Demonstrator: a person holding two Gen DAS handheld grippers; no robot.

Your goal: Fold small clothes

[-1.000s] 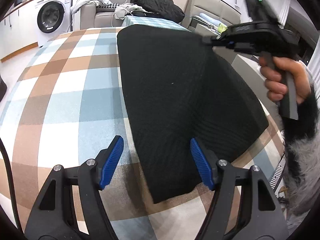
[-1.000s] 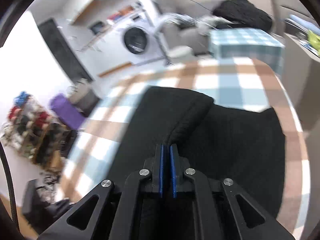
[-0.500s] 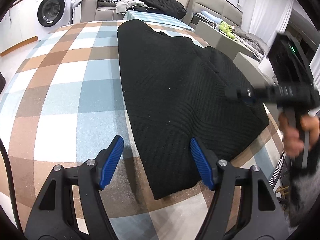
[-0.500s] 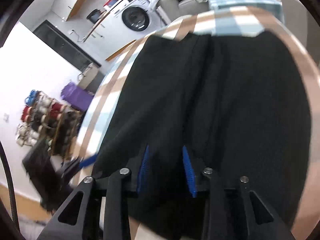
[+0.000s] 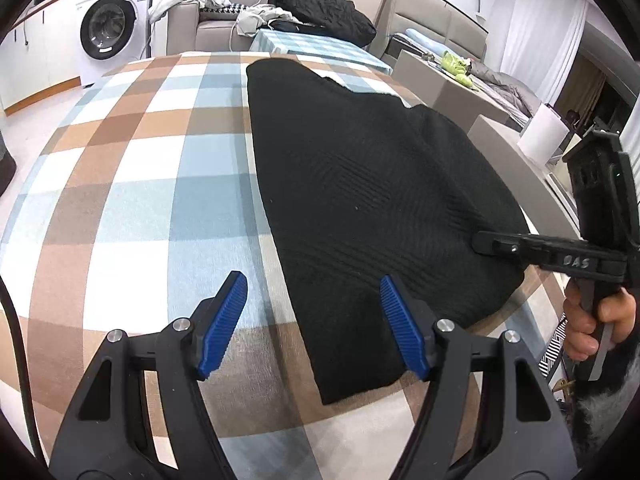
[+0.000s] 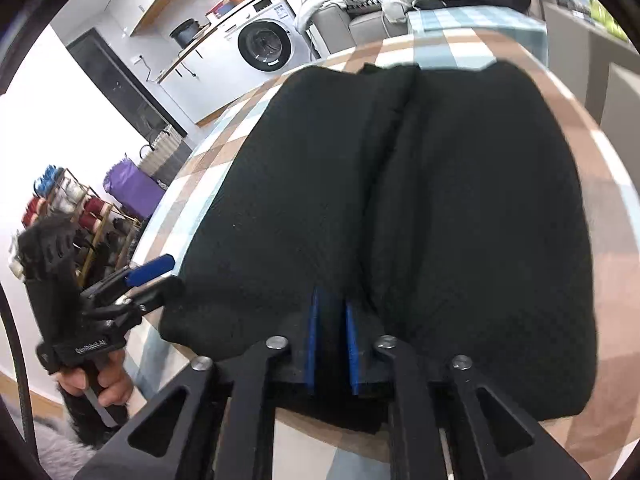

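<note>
From right wrist: centre fold in black garment (image 6: 460, 208), seemingly between closing jaws

1. A black knitted garment (image 6: 400, 208) lies flat on a checked brown, blue and white tablecloth (image 6: 592, 128), filling the frame's centre.
2. The right gripper (image 6: 330, 344), bottom centre, has its blue-padded jaws closing on the garment's near edge.
3. The left gripper (image 6: 154, 278), lower left, is held by a hand (image 6: 104, 388).
4. A white washing machine (image 6: 264, 44) stands at upper centre.
</note>
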